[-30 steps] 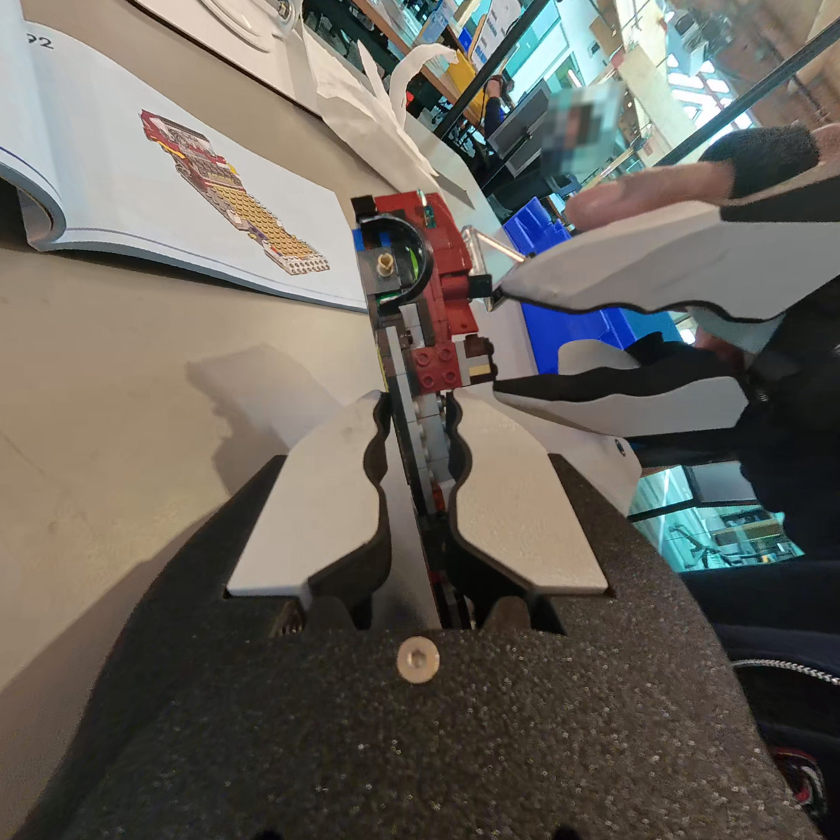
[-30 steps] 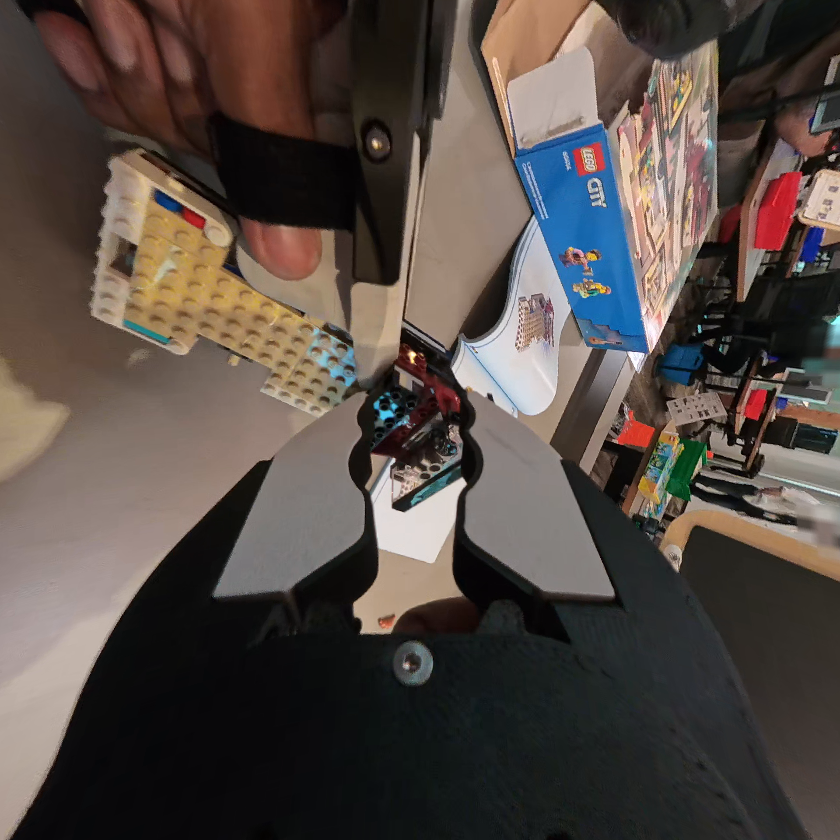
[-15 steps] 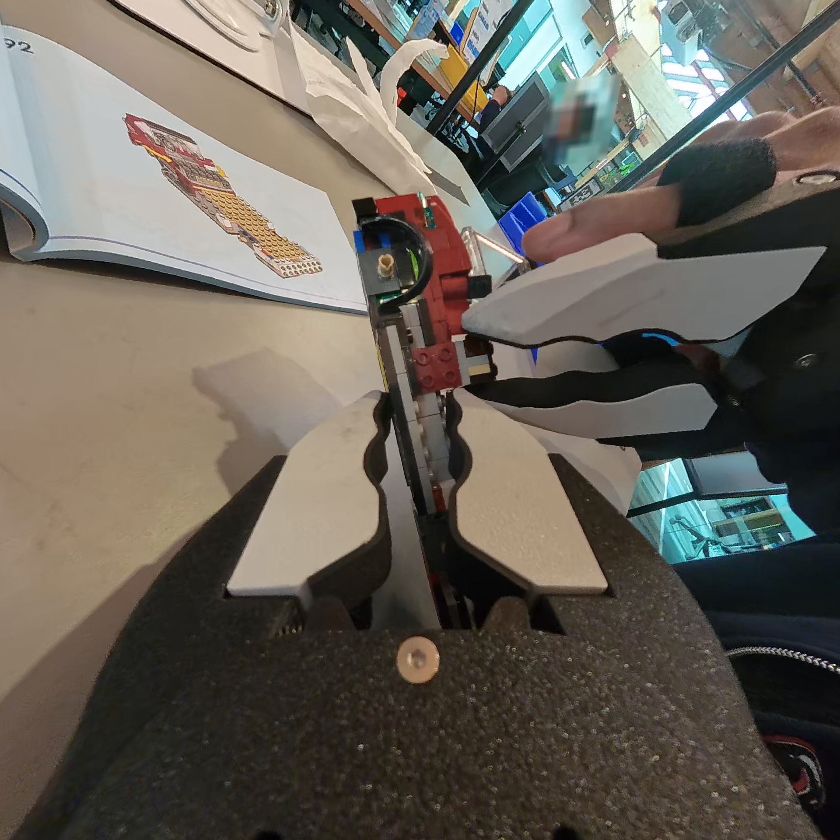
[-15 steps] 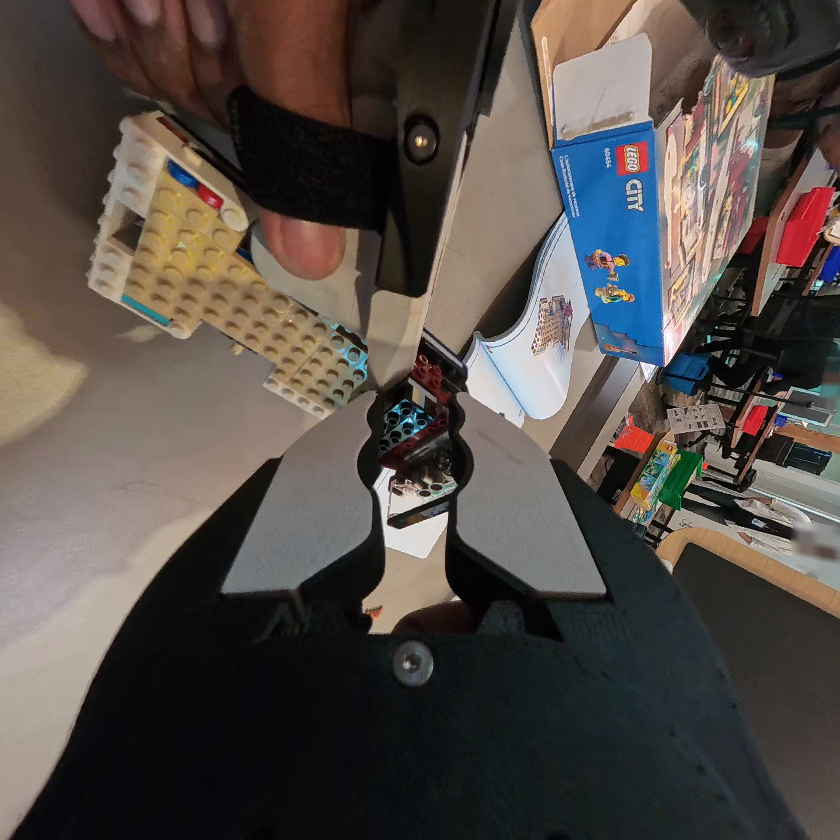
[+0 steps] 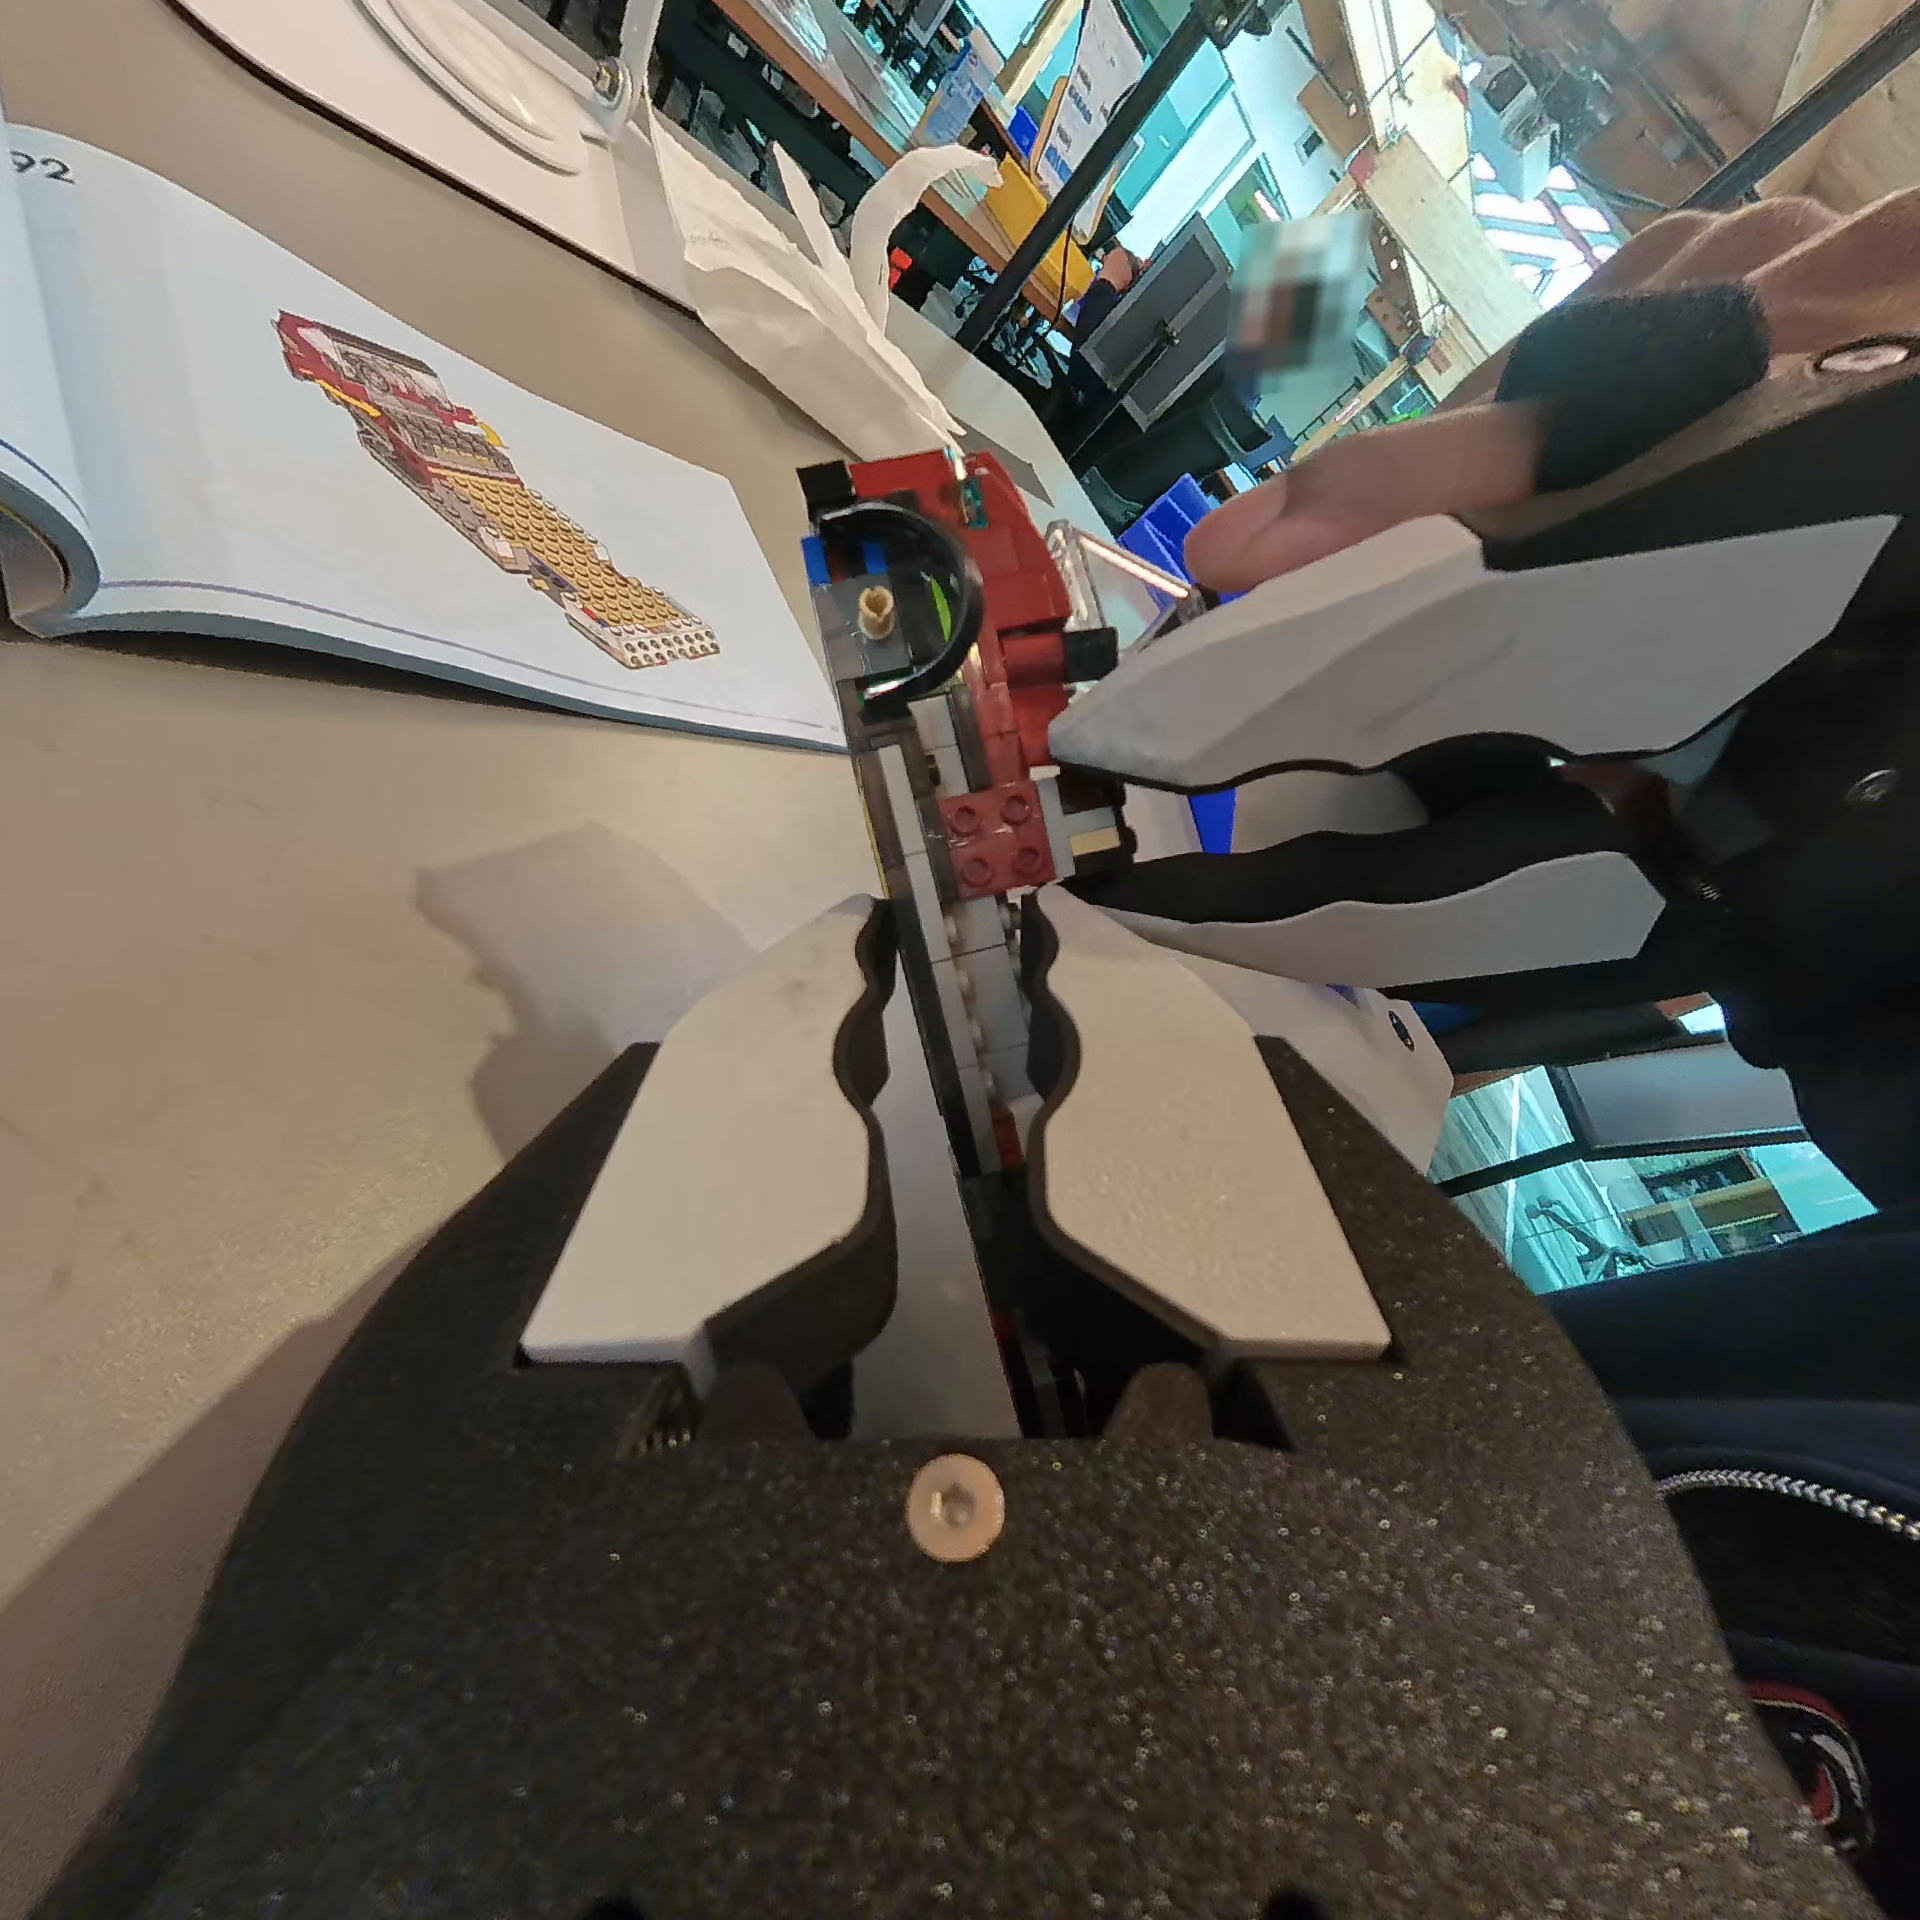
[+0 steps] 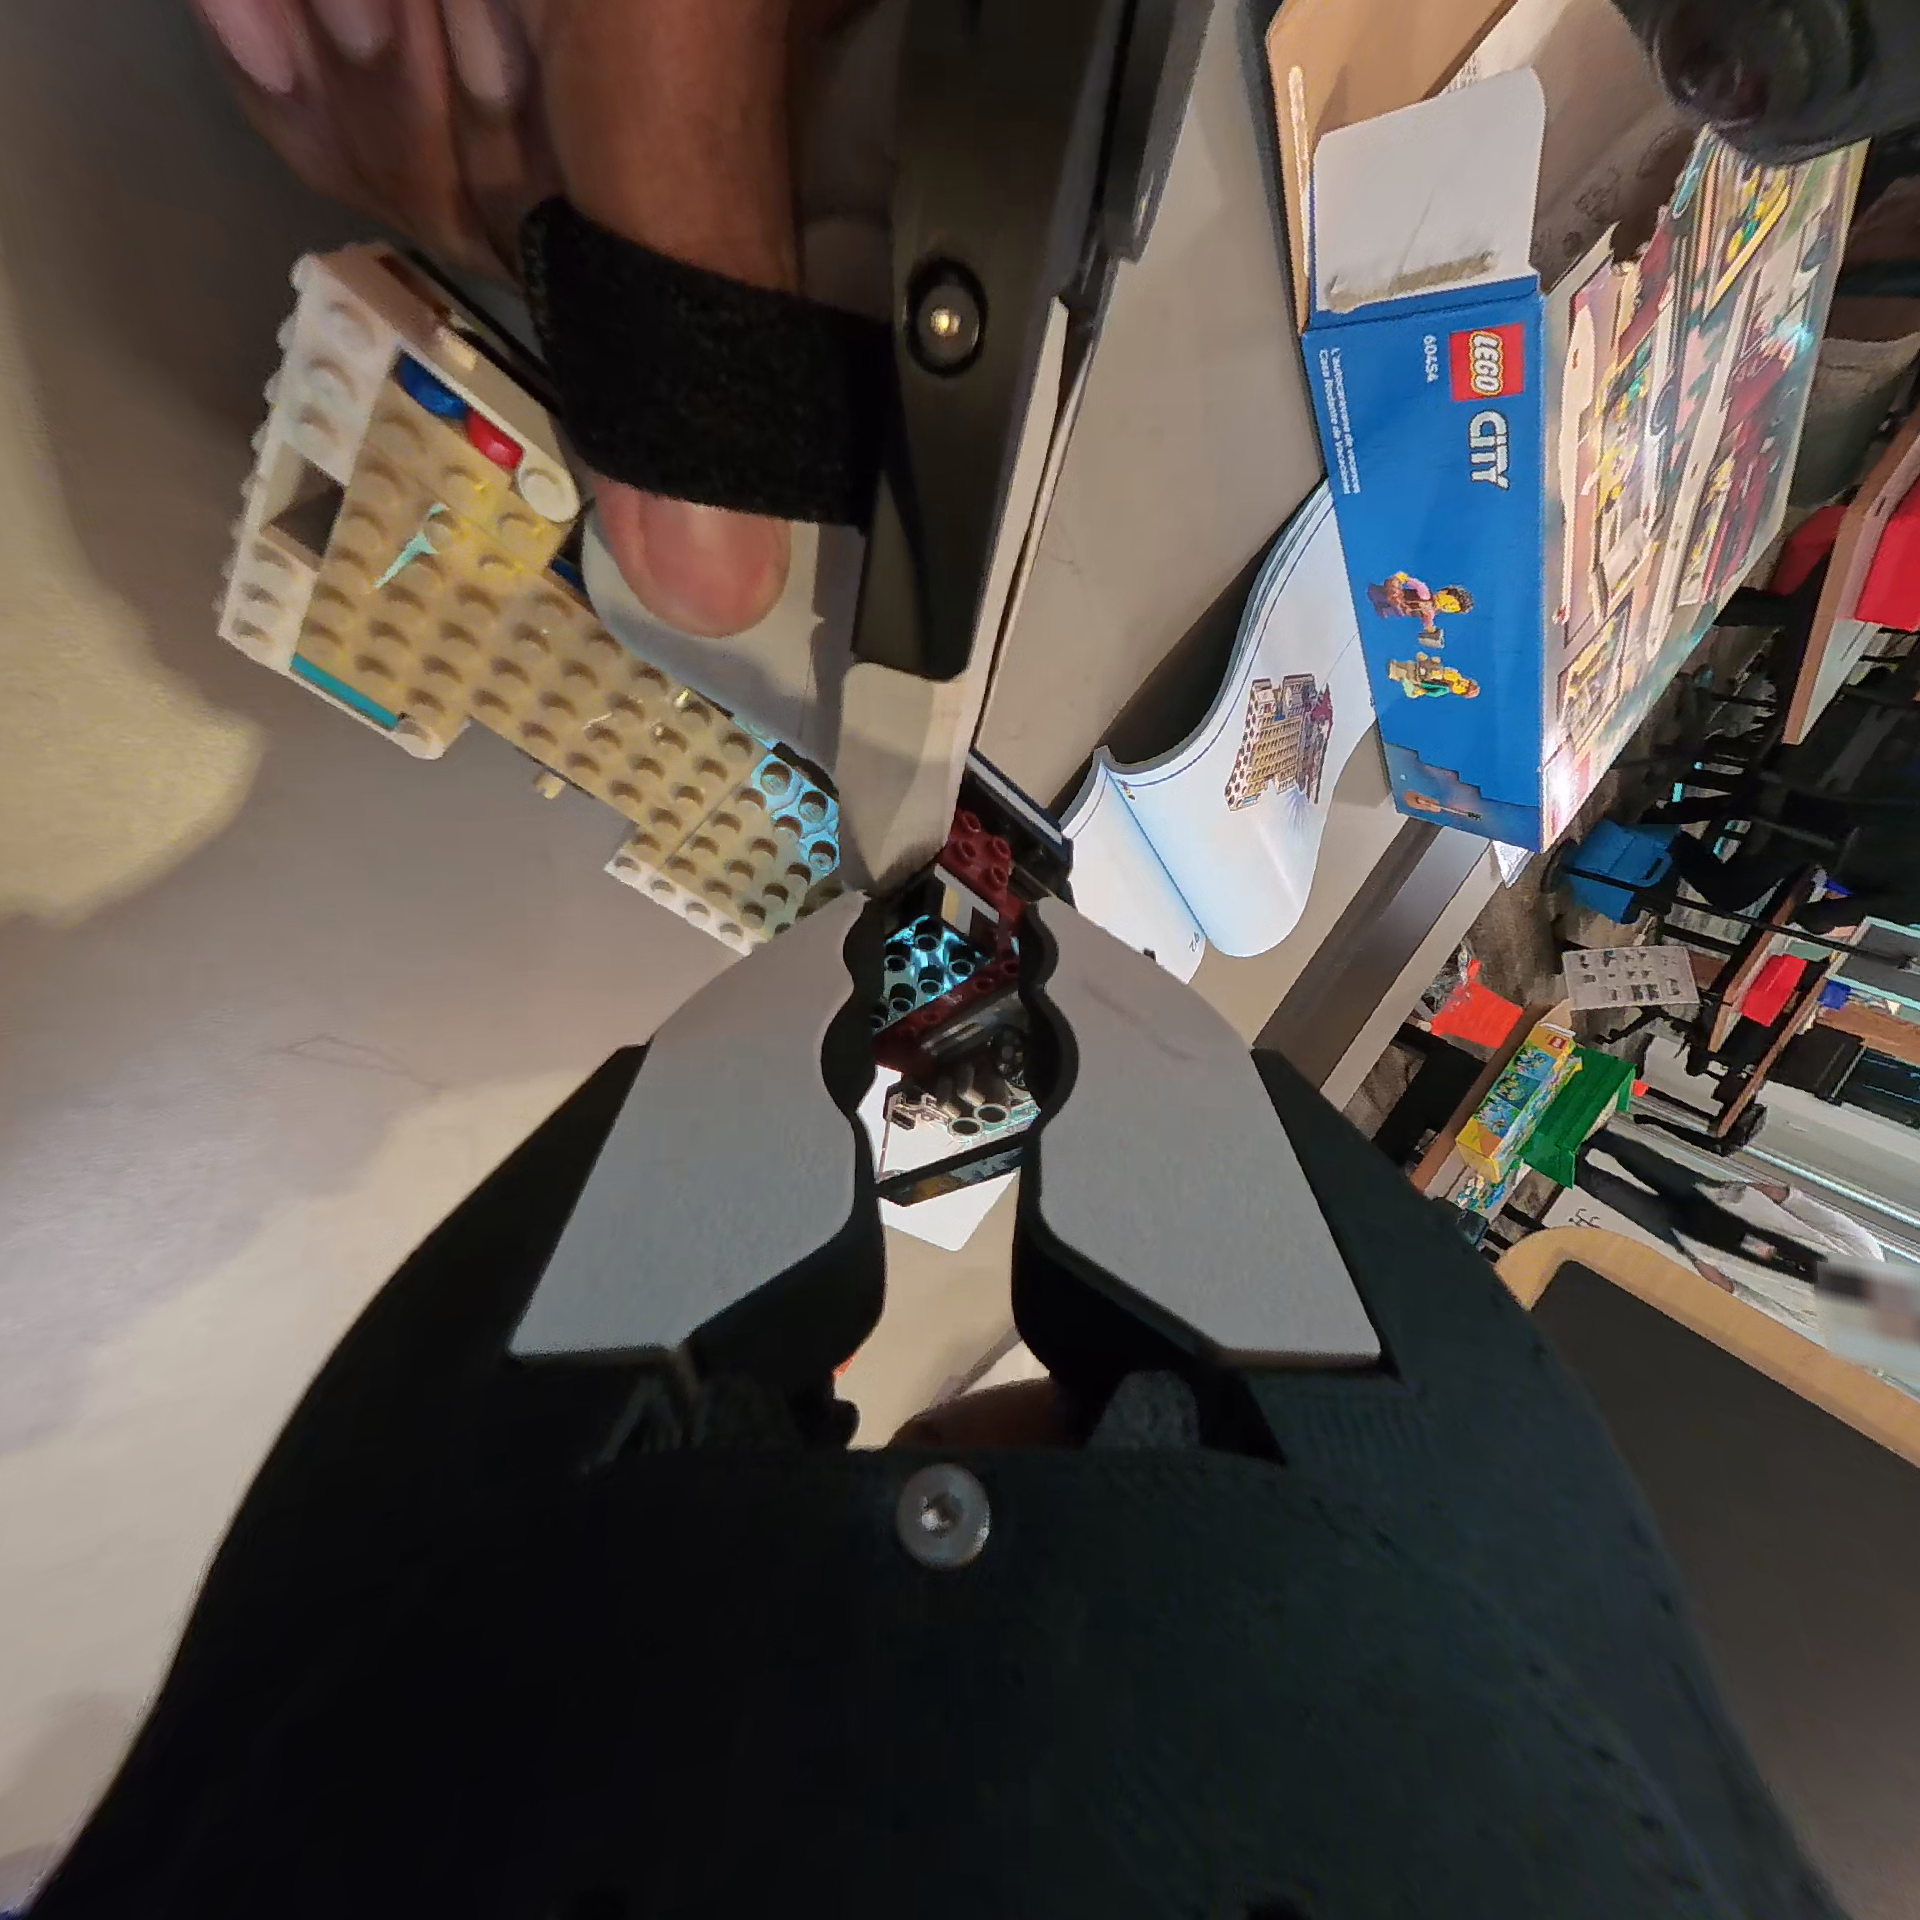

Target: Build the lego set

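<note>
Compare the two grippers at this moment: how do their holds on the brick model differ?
The left gripper clamps the model's thin grey plated edge, pads on either side; the right gripper closes on a dark red section sticking out sideways. The left comes in along the model's length; the right comes in from the side, crossing just past the left's fingertips. Both are closed on the same model, held above the table.

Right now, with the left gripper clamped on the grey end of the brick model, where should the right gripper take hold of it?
On the dark red block jutting sideways just beyond the left gripper. Come from the model's right side, where the right gripper already brackets it. It looks the best hold: it has flat opposite faces, while the black arch above is thin.
</note>
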`<state>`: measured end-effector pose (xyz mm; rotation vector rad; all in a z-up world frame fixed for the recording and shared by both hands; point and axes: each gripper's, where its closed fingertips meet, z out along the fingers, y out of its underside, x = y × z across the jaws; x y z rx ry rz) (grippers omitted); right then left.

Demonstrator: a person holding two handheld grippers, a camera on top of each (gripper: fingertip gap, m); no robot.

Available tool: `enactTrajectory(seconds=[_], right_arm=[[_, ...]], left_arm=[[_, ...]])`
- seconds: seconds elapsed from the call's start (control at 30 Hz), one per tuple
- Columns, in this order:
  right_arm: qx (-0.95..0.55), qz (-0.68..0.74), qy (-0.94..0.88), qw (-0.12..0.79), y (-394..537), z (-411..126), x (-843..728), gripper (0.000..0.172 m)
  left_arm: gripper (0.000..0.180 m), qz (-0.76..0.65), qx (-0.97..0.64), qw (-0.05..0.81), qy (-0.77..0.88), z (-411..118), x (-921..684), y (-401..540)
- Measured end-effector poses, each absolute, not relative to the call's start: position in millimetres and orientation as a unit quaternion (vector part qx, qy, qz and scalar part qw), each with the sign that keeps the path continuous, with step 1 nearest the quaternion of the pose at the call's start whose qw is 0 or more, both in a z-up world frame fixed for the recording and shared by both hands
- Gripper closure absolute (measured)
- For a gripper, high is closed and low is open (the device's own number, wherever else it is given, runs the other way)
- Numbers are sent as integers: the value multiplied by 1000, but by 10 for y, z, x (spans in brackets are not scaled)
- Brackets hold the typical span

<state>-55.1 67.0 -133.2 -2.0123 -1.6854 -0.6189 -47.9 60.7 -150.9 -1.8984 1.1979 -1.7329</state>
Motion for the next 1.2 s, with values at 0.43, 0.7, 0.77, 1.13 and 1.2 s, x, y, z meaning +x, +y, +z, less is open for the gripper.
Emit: enactTrajectory(seconds=[0.43, 0.7, 0.77, 1.13, 1.2], right_arm=[[-723, -259, -607, 203, 671, -1338, -512, 145], [-715, -335, -580, 200, 668, -1272, -556, 145], [-711, -358, -571, 203, 709, -1254, -545, 143], [-697, -397, -567, 188, 733, -1277, -520, 145], [-700, -393, -565, 190, 728, -1281, -523, 145]], left_arm=[[157, -597, -664, 161, 421, -1517, -437, 601], [157, -563, -683, 217, 413, -1551, -457, 752], [157, -555, -679, 235, 419, -1523, -464, 755], [157, -547, -669, 265, 428, -1471, -488, 727], [157, -550, -669, 261, 426, -1481, -485, 723]])
